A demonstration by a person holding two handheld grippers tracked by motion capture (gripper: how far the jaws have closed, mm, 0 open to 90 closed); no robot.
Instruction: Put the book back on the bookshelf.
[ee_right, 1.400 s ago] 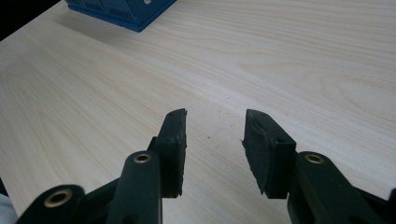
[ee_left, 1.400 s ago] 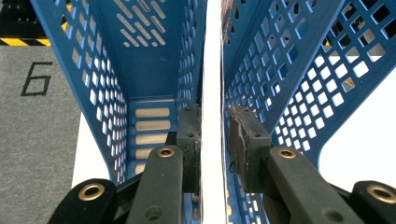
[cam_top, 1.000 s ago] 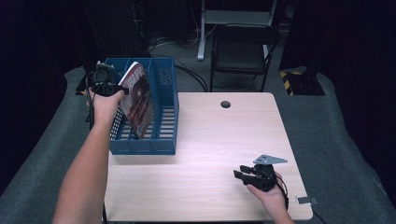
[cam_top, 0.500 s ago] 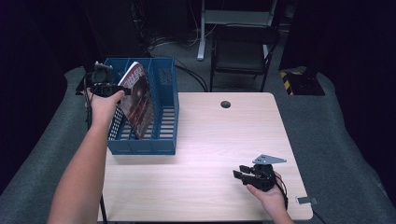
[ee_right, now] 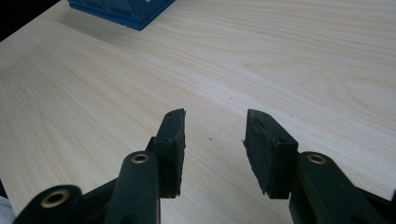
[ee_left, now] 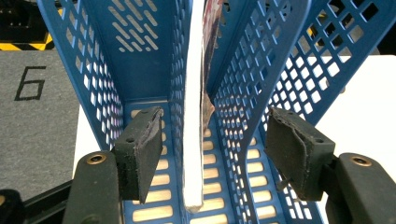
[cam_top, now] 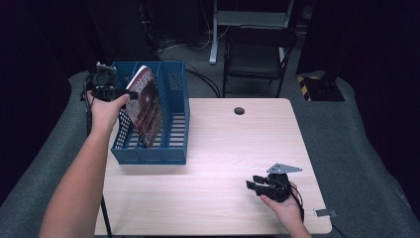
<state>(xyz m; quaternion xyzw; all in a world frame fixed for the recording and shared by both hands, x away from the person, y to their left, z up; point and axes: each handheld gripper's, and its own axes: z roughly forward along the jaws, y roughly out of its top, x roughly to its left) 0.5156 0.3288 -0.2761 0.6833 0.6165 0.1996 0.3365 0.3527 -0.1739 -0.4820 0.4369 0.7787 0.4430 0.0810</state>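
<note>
A blue slotted file rack (cam_top: 174,130) stands on the left of the wooden table (cam_top: 223,144). A magazine (cam_top: 146,106) with a dark red cover stands leaning in one of its slots. My left gripper (cam_top: 123,94) is at the magazine's top rear corner. In the left gripper view its jaws (ee_left: 217,119) have just been opening; the magazine's white edge (ee_left: 194,116) stands between the pads (ee_left: 140,149) without touching them, alongside a rack divider (ee_left: 243,93). My right gripper (cam_top: 253,184) rests low near the table's front right, open with nothing between its jaws (ee_right: 215,116).
A dark chair (cam_top: 257,49) stands behind the table. A round cable hole (cam_top: 239,110) sits near the table's far edge. A small metal plate (cam_top: 324,213) lies at the front right corner. The rack's corner (ee_right: 121,9) shows far off in the right gripper view.
The left gripper's jaws have opened off the magazine, which stays leaning in the rack. The left hand has shifted only slightly. The right gripper has kept still.
</note>
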